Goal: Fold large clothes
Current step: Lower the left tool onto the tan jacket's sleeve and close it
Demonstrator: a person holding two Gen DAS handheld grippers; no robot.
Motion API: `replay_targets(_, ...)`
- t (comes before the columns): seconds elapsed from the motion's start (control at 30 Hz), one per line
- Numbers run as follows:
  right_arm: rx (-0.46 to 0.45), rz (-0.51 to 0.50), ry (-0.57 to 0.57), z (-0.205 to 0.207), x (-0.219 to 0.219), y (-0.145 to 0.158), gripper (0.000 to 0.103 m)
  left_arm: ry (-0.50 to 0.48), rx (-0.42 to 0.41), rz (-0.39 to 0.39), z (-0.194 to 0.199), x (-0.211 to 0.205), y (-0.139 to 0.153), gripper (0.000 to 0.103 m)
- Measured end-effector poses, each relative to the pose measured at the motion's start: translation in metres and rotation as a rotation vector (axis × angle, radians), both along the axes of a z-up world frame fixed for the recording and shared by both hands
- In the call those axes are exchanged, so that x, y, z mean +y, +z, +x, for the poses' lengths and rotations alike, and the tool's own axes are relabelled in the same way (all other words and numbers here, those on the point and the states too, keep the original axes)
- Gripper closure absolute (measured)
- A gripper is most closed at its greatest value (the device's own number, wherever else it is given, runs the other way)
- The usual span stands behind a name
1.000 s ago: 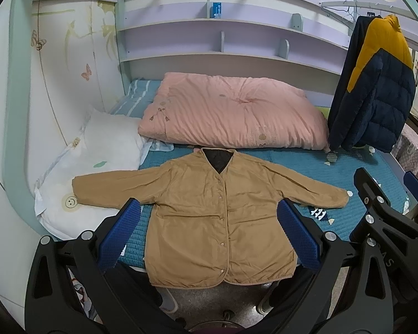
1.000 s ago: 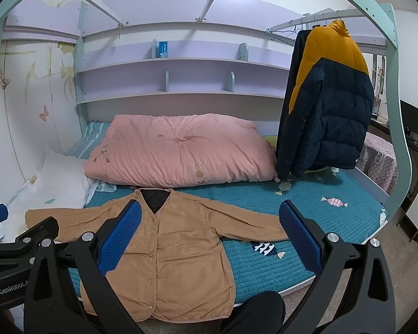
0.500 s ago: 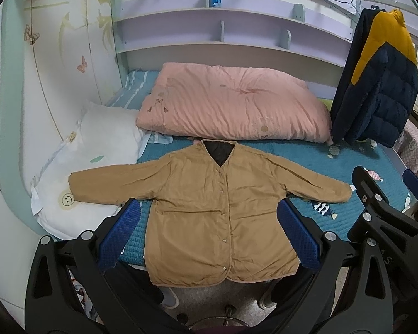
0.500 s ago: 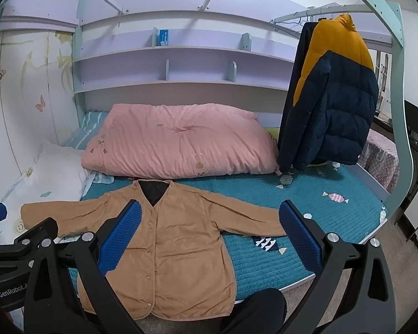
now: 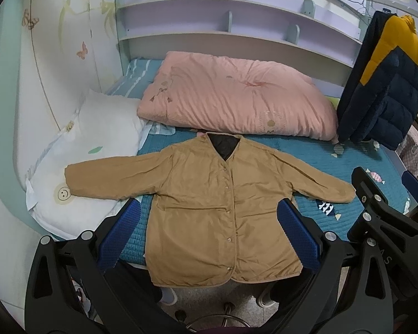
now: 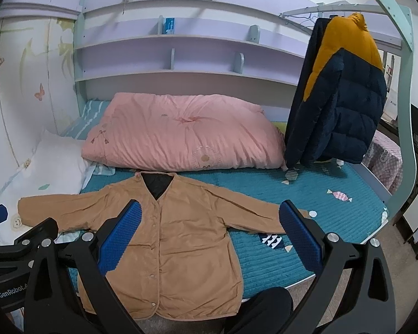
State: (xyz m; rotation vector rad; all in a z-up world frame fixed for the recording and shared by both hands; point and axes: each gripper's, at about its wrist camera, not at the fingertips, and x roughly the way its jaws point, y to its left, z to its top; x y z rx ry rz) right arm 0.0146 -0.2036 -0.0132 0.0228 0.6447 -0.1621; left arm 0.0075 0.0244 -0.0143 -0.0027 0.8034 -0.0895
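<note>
left gripper (image 5: 209, 233): black frame, silver screws | fingers (image 5: 119, 235): blue dimpled pads | right gripper (image 6: 209, 235): same, "GenRobot" marking

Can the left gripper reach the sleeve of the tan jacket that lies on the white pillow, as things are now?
Probably yes. The left gripper is open and holds nothing, and that sleeve lies flat on the white pillow with nothing on top of it. The way looks free.

A tan snap-front jacket (image 6: 178, 233) lies flat, sleeves spread, on the teal bed (image 6: 334, 222), hem over the edge. The right gripper (image 6: 209, 236) hovers above it, jaws wide apart, empty.
</note>
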Motion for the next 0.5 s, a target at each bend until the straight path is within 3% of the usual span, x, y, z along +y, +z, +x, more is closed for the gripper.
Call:
replay_targets(0.23,0.056,-0.001,0.057,0.027,0.029,-0.013,0.007,0.052,0.060,-0.019,0.023,0.034,-0.019,0.005)
replay_targets(0.5,0.149,0.001,0.216,0.072,0.086,-0.042,0.007,0.179,0.176,-0.088,0.055,0.103,-0.057,0.005)
